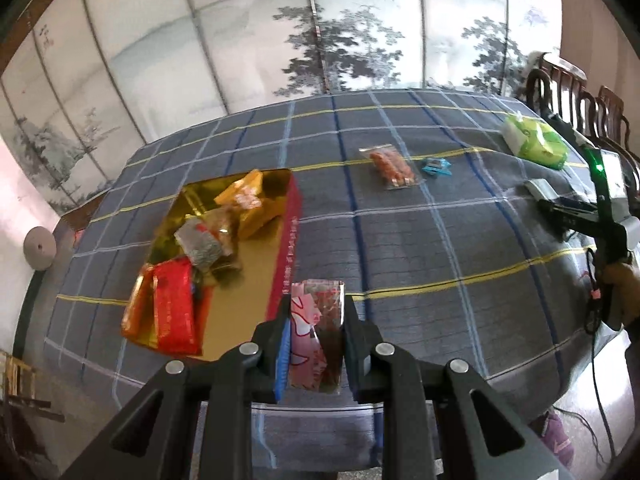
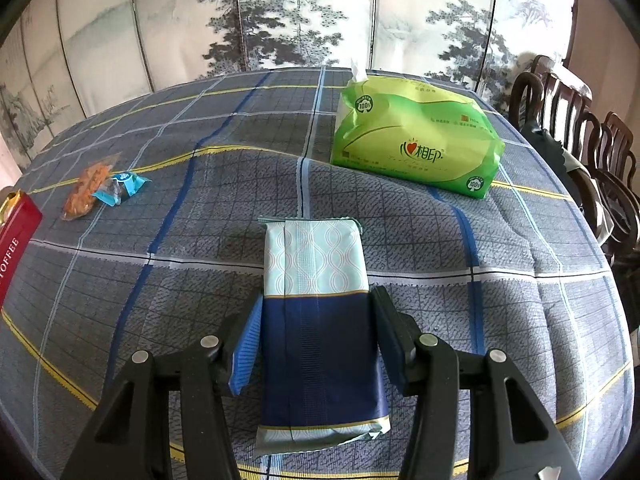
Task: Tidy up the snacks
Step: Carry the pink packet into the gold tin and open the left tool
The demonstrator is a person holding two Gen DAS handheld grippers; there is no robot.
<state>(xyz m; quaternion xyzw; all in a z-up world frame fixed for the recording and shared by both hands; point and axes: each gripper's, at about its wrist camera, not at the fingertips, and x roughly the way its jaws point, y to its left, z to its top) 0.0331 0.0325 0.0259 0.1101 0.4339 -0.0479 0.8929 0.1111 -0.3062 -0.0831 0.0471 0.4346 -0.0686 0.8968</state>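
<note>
My left gripper (image 1: 316, 306) is shut on a pink and dark snack packet (image 1: 314, 344), held upright just right of the red box's near corner. The red box (image 1: 289, 240) has a gold inside and holds several packets, among them a red one (image 1: 174, 304) and a yellow one (image 1: 250, 200). My right gripper (image 2: 318, 300) is shut on a long dark-blue and pale-blue packet (image 2: 320, 336) low over the tablecloth. An orange snack bag (image 1: 390, 168) (image 2: 86, 190) and a small blue packet (image 1: 436, 167) (image 2: 122, 186) lie side by side on the cloth.
The table wears a grey plaid cloth (image 2: 200, 264). A green tissue pack (image 2: 416, 144) (image 1: 536, 140) sits at the far right. Dark wooden chairs (image 2: 580, 152) line the right edge. A painted folding screen (image 1: 280, 40) stands behind the table. A hand (image 1: 620, 284) holds the right gripper.
</note>
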